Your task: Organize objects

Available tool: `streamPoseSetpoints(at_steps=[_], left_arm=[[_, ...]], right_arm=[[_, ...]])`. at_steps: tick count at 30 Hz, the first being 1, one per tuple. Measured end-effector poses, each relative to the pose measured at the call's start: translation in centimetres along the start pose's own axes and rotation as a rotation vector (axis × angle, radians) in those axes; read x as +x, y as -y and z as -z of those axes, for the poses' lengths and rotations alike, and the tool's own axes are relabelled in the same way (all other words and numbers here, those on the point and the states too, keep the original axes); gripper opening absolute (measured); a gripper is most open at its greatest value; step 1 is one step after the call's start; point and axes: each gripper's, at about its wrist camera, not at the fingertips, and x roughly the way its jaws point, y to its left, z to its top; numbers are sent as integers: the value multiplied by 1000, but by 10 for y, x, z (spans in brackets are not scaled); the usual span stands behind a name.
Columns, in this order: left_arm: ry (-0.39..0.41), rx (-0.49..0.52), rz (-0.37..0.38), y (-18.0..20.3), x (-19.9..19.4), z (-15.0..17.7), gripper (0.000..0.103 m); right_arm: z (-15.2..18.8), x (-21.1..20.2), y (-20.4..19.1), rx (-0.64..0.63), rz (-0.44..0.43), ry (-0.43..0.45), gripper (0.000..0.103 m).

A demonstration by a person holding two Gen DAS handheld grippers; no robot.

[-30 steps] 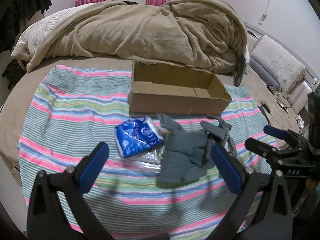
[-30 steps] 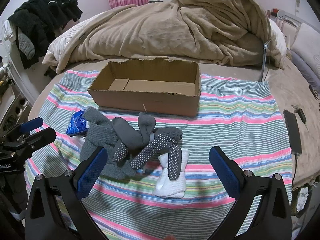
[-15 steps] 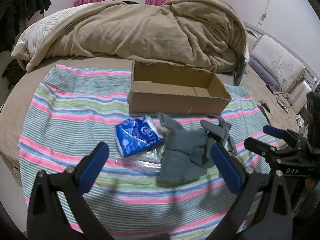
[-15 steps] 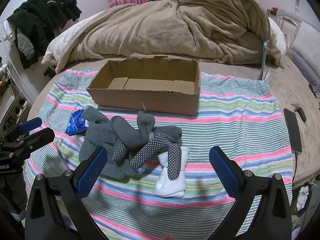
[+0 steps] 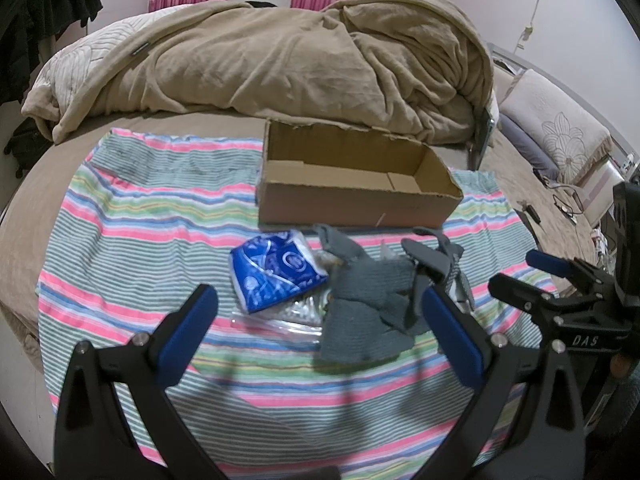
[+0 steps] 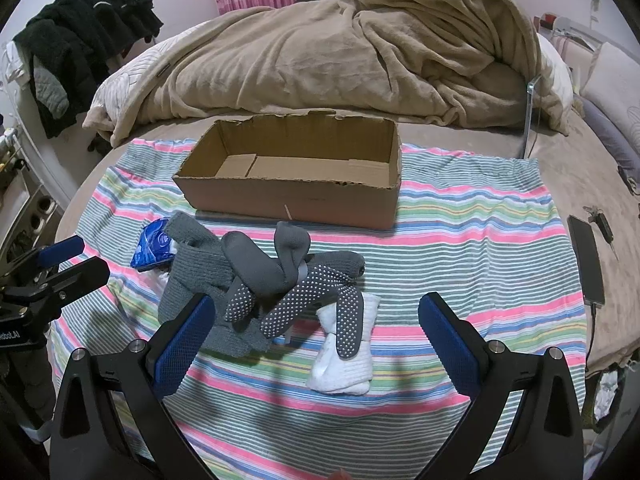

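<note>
**Nothing boxed yet: the whole pile is left to sort**

Nearest you, both tools hang over the striped cloth point(image 6: 460, 240) with nothing in them. Your left gripper point(image 5: 316, 332) is spread wide, and so is your right gripper point(image 6: 316, 332).

Just beyond the tips lies the heap. In the right view, the grey dotted socks point(image 6: 316, 288) sprawl across a grey knitted cloth point(image 6: 196, 276), and one sock's toe rests on the white rolled socks point(image 6: 344, 364). In the left view, the blue packet point(image 5: 276, 270) sits on a clear plastic bag point(image 5: 288, 316), touching the grey knit.

Further back, the cardboard box point(image 6: 296, 196) stands open with nothing in it that you can see. Behind it is the tan blanket point(image 6: 340, 56).

By my reading you are at the start: every item remains to be moved.
</note>
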Motion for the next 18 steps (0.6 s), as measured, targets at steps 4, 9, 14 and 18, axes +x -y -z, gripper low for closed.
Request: streamPoseSetpoints(at_steps=[4, 9, 14, 18], left_arm=[[-1, -1, -1, 0, 0, 0, 102], [0, -1, -2, 0, 0, 0, 102], [0, -2, -1, 0, 0, 0, 102], [-3, -3, -3, -1, 2, 2, 102]], right_arm=[[0, 0, 0, 0, 0, 1, 103], [0, 0, 0, 0, 0, 1, 103], [0, 0, 1, -1, 0, 0, 103], [-1, 0, 1, 0, 1, -1, 103]])
